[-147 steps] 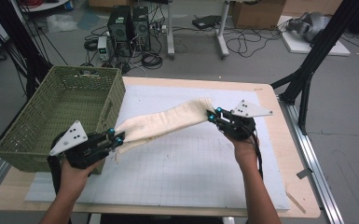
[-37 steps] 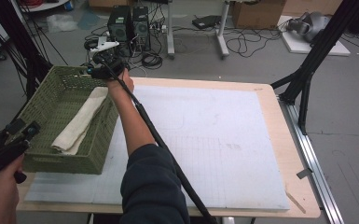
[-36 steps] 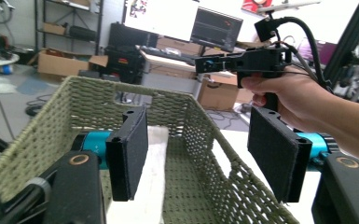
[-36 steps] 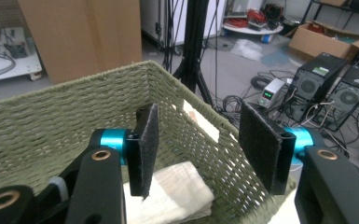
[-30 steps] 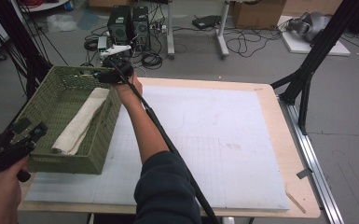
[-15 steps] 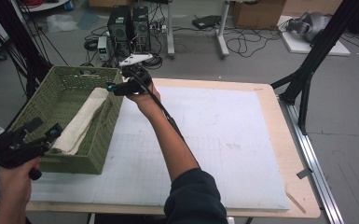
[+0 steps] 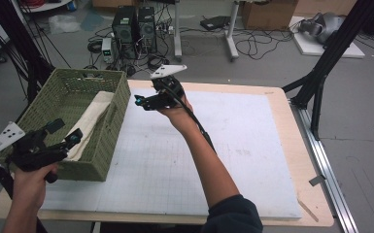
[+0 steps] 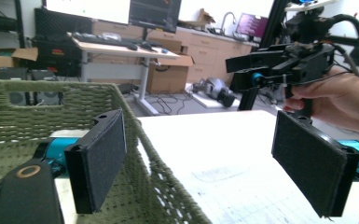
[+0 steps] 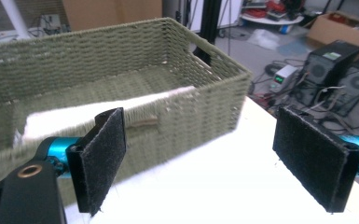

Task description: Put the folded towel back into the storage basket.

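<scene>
Two grippers stand with their jaws wide apart and nothing between them; both sets of jaws have just been opening. The cream cloth lies folded lengthwise inside the green woven basket at the left of the high view, resting along the basket's right-hand wall.

About five seconds ago that cloth hung stretched between the two grippers over the white mat; a second ago it was already down in the basket, with the right arm reaching across it. Now the right gripper sits just right of the basket's upper right corner, above the mat, pulled back off the basket. The left gripper hovers at the lower left of the frame, over the basket's near end, close to the cloth's lower end but not gripping it.

In the right gripper view the cloth shows as a pale strip behind the basket wall.

Judging from this, the placing is done: the cloth is released and stowed, and both hands are clearing away.
</scene>
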A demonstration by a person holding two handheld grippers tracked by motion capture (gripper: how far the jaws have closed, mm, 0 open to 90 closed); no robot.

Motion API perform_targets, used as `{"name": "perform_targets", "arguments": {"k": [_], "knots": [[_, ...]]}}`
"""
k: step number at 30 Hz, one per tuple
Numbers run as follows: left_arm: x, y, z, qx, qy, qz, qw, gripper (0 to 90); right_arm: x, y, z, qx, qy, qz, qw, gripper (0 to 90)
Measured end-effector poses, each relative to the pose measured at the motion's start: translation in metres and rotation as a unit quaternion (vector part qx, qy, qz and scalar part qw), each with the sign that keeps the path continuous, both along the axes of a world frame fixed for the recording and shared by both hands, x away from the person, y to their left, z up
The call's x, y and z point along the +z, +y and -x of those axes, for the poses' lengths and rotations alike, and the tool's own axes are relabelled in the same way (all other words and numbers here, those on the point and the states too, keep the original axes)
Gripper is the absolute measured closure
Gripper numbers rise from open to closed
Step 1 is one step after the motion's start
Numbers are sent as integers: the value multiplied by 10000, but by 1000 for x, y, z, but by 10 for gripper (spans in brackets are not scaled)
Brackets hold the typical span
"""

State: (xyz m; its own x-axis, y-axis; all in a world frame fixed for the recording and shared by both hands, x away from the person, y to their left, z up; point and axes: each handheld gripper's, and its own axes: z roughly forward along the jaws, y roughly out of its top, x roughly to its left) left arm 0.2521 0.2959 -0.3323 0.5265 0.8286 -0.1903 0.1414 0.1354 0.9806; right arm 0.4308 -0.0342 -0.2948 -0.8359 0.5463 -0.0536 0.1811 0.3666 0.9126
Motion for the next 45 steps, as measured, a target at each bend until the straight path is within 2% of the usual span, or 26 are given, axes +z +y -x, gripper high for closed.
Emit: {"name": "perform_targets", "arguments": {"k": [9, 13, 18, 20, 28, 32, 35, 40, 45], "knots": [[1, -19, -5, -272, 39, -37, 9996, 170, -10, -51, 23, -291, -4, -155, 9995, 163], [2, -32, -9, -496, 25, -120, 9987, 165, -14, -72, 36, -450, -85, -28, 9989, 163], [0, -50, -14, -715, 31, -162, 9973, 165, -19, -101, 52, -631, -120, -59, 9979, 163], [0, -55, -17, -842, 17, -252, 9961, 166, -20, -112, 57, -697, -141, -126, 9974, 163], [-5, -77, -25, -1231, 42, -341, 9918, 170, -32, -153, 78, -1070, -152, -229, 9939, 163], [-7, -88, -28, -1357, 90, -454, 9897, 171, -41, -172, 90, -1253, -160, -198, 9918, 163], [-5, -95, -28, -1442, 37, -379, 9888, 174, -48, -186, 100, -1401, -156, -195, 9898, 163], [-4, -109, -28, -1580, -20, -433, 9865, 173, -57, -206, 116, -1590, -180, -155, 9870, 163], [-10, -124, -31, -1740, 15, -489, 9835, 173, -68, -223, 132, -1795, -147, -78, 9836, 163]]}}
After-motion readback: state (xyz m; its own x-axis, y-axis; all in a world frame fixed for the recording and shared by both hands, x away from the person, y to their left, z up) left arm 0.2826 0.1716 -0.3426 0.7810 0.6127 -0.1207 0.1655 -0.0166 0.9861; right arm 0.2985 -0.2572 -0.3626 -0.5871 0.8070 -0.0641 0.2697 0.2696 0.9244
